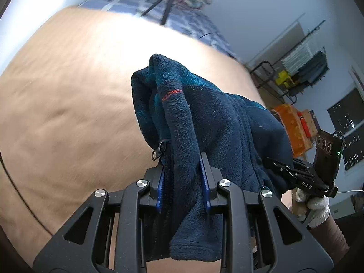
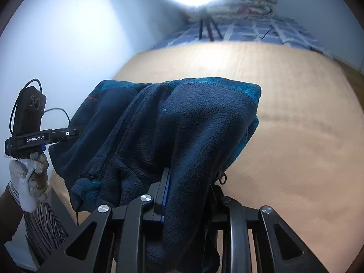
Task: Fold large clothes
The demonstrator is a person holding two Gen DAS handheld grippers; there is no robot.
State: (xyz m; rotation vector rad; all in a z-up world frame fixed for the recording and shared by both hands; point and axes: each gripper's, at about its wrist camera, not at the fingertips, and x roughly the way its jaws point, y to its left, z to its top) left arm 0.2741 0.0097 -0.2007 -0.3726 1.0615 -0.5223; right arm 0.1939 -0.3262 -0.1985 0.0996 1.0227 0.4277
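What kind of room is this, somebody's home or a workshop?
Most likely a bedroom in a home. The navy fleece jacket is held above a wide tan bed surface, with a checked blue bedspread behind it, and a clothes drying rack stands against the wall.

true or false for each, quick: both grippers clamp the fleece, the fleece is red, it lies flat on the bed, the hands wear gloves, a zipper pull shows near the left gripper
1. Both grippers clamp the fleece. True: the left gripper and the right gripper each pinch the navy fleece jacket.
2. The fleece is red. False: it is navy with teal patches; only small stitching is red.
3. It lies flat on the bed. False: it hangs bunched between the grippers above the tan bed cover.
4. The hands wear gloves. True: a white glove shows on the left hand, another on the right.
5. A zipper pull shows near the left gripper. True: the zipper pull hangs beside its finger.
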